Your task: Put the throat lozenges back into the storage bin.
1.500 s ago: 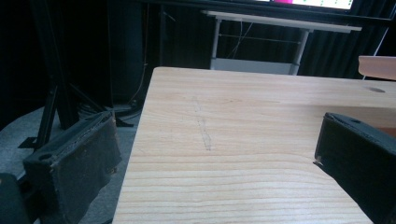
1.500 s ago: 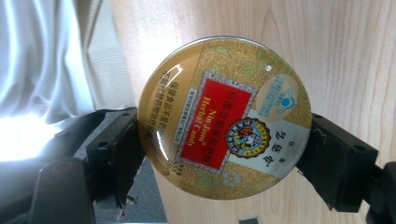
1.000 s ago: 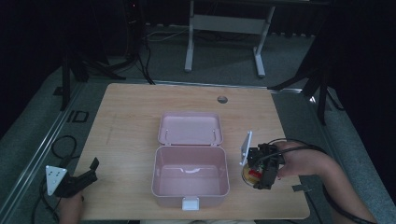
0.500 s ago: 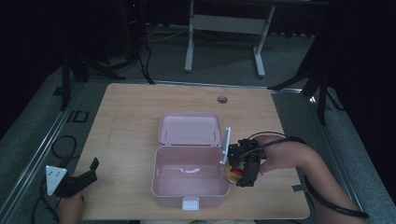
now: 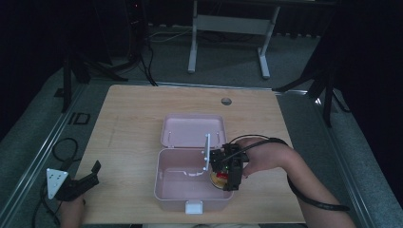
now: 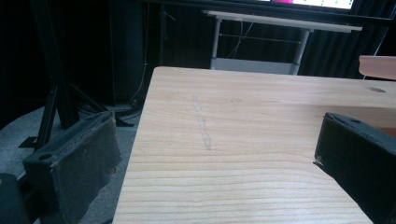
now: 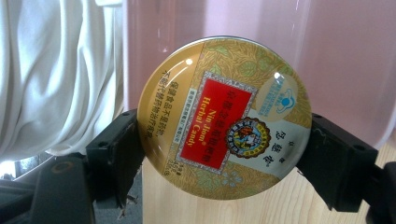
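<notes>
Over the open pink plastic box, my right gripper has moved in from the side, clamping the round gold candy tin; lowering it in looks next. Left gripper idles wide open.

Glossy metal candy tin, matt pink plastic box — pale wood-grain table

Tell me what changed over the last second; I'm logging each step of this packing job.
The right hand-held gripper, shut on the round gold candy tin, carried it leftward from beside the open pink plastic box to over the box's right edge. The left hand-held gripper stayed open at the wooden table's front left corner; the box did not move.
</notes>
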`<state>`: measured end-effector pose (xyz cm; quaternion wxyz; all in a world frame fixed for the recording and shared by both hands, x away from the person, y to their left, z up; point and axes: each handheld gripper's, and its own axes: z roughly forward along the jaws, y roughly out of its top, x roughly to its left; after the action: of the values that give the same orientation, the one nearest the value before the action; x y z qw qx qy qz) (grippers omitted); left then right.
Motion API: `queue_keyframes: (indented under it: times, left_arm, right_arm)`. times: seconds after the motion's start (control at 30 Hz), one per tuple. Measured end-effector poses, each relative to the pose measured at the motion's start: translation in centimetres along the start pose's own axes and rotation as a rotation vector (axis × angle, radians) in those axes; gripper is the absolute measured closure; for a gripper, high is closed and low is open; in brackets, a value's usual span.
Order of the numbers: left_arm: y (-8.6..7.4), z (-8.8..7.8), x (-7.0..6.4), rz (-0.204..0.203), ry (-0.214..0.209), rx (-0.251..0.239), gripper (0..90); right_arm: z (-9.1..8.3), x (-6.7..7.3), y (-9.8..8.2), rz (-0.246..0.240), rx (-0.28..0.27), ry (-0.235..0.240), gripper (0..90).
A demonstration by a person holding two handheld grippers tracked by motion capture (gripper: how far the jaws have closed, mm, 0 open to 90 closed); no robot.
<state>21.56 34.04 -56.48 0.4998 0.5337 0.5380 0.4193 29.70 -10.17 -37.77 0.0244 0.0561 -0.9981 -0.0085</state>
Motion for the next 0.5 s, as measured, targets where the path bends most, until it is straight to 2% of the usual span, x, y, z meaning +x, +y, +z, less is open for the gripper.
queue_keyframes:
  times: [0.3, 0.5]
  left_arm:
    - [0.0, 0.0, 0.0, -0.001, -0.001, -0.001, 0.4]
    - [0.0, 0.0, 0.0, -0.002, -0.001, 0.000, 0.4]
  right_arm:
    - [1.8, -0.7, 0.9, -0.014, 0.004, 0.013, 20.0]
    - [3.1, -1.2, 1.2, 0.008, 0.014, 0.033, 20.0]
